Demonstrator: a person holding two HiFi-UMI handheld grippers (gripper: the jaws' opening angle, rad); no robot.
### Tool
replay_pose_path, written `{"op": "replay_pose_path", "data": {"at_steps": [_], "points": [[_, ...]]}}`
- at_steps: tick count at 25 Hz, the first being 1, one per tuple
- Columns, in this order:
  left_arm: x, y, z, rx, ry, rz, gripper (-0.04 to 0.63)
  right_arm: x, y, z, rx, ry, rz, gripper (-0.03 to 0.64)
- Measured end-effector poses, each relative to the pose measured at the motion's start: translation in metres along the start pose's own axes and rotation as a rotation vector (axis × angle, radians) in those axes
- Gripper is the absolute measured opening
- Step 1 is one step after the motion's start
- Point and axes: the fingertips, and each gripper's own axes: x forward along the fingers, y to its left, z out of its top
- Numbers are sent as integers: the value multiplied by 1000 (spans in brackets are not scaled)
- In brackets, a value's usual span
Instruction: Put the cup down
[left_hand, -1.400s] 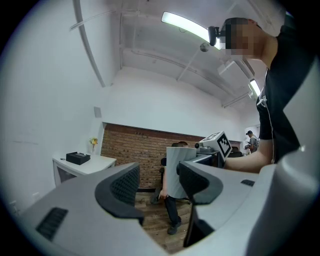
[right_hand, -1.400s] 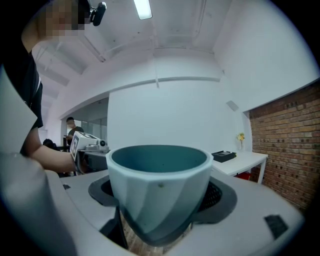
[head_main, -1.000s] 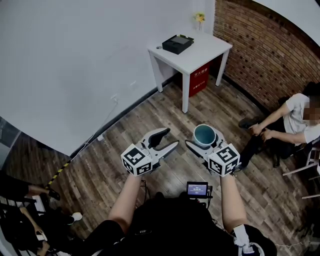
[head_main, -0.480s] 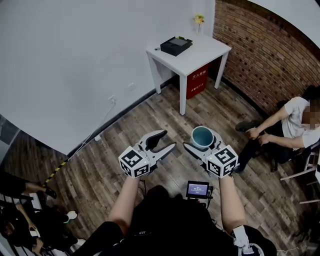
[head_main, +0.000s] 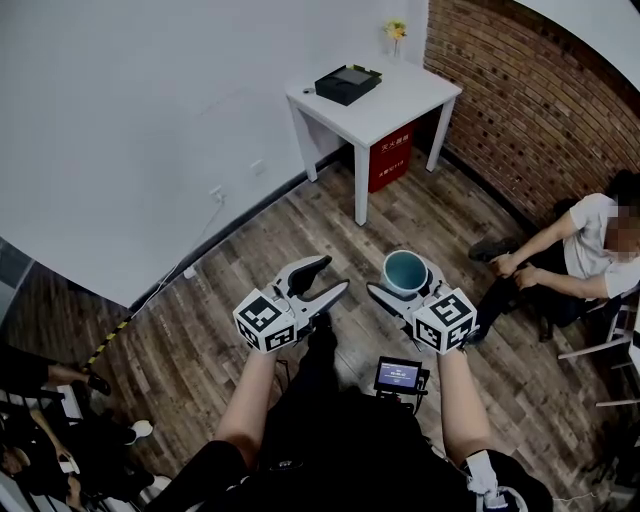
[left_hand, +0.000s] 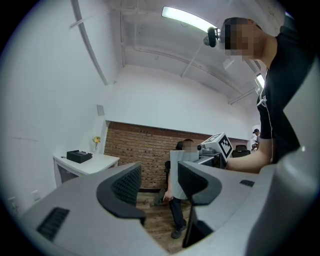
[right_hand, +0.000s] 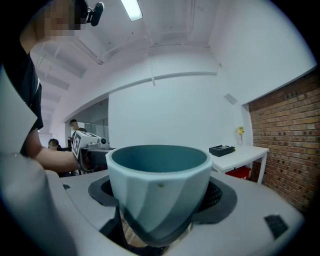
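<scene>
A pale teal cup (head_main: 407, 272) (right_hand: 159, 190) stands upright between the pads of my right gripper (head_main: 404, 285) (right_hand: 159, 192), which is shut on it and holds it in the air above the wooden floor. Its dark teal inside looks empty. My left gripper (head_main: 322, 279) (left_hand: 159, 185) is held level with it to the left, open, with nothing between its fingers. The white table (head_main: 375, 102) (right_hand: 240, 155) stands against the wall well ahead of both grippers.
On the table lie a black box (head_main: 348, 84) and a small vase with a yellow flower (head_main: 397, 35). A red box (head_main: 390, 158) sits under it. A seated person (head_main: 585, 255) is at the right by the brick wall (head_main: 530, 110). More people are at the left edge.
The view has shifted slightly, so the table sits a little further left and up. Both grippers and the cup hold about the same pose.
</scene>
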Motion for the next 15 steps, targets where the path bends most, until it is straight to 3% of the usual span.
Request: {"op": "replay_pose_path", "data": {"at_steps": [15], "points": [[43, 92, -2, -13, -4, -26, 235, 61, -70, 7, 18, 12, -49, 403]]}}
